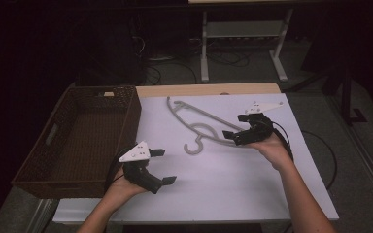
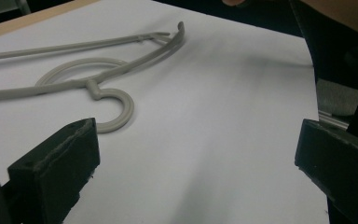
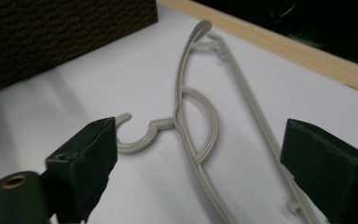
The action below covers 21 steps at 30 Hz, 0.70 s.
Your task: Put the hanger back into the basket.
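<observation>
1. White sheeting covers the counter (image 1: 252, 194); a grey plastic clothes hanger (image 1: 201, 127) lies flat near its far edge, beside a brown woven basket (image 1: 39, 160) along the left edge.
2. Right tool (image 1: 235, 127) stands open over the hanger's right arm, gripping nothing; it should straddle one bar squarely before it closes.
3. Left tool (image 1: 164, 166) waits open and empty near the hook; it should steady that end.
</observation>
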Each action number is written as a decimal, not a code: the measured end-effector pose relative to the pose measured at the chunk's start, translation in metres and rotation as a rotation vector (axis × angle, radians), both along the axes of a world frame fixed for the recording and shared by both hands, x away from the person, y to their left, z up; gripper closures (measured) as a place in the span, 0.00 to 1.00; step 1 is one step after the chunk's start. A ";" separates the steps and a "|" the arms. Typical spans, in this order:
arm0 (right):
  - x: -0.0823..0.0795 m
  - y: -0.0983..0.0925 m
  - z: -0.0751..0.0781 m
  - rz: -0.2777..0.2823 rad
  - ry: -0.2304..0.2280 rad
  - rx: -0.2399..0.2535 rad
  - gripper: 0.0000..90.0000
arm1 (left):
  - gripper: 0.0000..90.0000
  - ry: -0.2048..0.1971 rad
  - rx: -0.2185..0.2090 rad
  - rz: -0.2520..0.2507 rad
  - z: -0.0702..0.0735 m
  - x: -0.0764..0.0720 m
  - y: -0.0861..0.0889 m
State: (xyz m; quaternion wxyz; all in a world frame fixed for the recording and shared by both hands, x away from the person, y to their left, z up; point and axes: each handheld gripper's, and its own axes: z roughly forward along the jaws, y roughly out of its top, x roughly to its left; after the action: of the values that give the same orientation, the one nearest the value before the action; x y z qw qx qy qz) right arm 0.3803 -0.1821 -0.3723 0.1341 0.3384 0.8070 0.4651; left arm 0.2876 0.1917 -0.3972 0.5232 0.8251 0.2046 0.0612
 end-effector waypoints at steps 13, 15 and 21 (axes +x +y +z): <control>0.023 0.025 -0.017 0.080 0.088 -0.113 0.31 | 0.00 0.005 -0.011 -0.002 0.001 0.001 0.002; 0.027 0.029 -0.022 0.091 0.100 -0.146 0.36 | 0.00 0.006 -0.015 0.000 0.000 0.000 0.001; 0.036 0.038 -0.037 0.124 0.131 -0.237 0.51 | 0.00 0.006 -0.014 -0.007 0.000 0.000 0.000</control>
State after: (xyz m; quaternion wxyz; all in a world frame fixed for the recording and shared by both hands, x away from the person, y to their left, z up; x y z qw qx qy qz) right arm 0.4166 -0.1445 -0.4090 0.0910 0.2994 0.8827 0.3507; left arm 0.2878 0.1919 -0.3970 0.5286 0.8223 0.2035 0.0555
